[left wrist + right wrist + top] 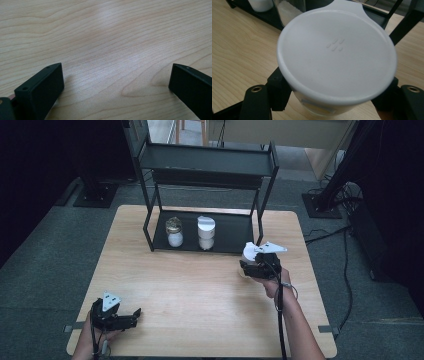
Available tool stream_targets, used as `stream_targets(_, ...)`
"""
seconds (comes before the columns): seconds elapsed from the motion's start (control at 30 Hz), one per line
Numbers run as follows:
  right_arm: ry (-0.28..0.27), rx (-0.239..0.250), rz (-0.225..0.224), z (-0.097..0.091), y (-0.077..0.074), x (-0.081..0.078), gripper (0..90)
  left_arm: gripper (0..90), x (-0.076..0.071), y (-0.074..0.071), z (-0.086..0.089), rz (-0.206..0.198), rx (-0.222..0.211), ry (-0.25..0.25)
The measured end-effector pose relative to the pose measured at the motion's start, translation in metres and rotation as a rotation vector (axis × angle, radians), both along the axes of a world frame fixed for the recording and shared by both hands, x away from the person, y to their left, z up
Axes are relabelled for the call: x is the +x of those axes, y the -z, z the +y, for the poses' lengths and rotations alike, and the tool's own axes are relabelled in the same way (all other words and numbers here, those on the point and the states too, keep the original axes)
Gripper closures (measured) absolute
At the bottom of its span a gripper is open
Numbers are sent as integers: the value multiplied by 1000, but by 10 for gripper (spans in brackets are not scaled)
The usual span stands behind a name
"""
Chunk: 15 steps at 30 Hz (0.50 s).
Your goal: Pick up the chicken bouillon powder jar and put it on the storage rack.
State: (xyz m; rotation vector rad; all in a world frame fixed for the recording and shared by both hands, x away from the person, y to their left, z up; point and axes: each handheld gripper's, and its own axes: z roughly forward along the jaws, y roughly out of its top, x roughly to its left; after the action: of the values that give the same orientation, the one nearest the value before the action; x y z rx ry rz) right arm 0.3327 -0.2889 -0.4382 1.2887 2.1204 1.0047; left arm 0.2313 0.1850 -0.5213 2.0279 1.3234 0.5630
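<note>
White-lidded jar (337,57) clamped between right gripper (257,265) jaws, below the lid rim, above bench (200,295). Prob. light, rigid, smooth; grip on body suits. Left gripper (122,319) jaws released, nothing between.

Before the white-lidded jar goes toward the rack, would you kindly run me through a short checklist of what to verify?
1. Right tongs closed on the white-lidded jar: ok, a jaw sits on each side of it below the lid.
2. Jar lid seated: ok, it looks flat and fully on.
3. Free spot on the rack's lower shelf: ok, there is bare shelf to the right of the white jar and the gold-lidded jar.
4. Clearance under the upper shelf: cannot tell.
5. Left tongs out of the way: ok, open over bare table near the front edge.
</note>
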Motion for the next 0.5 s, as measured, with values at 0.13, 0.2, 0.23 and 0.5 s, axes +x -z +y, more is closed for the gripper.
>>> stream_targets(0.13, -7, -1, 1, 7, -2, 4, 306, 0, 0, 0, 0, 1, -1, 1)
stream_targets(0.2, -11, -2, 2, 10, -3, 7, 306, 0, 0, 0, 0, 1, 0, 3)
stream_targets(0.23, -12, -2, 4, 12, -3, 8, 305, 0, 0, 0, 0, 1, -1, 3)
stream_targets(0.5, -16, -10, 15, 24, -8, 22, 306, 0, 0, 0, 0, 2, -3, 6)
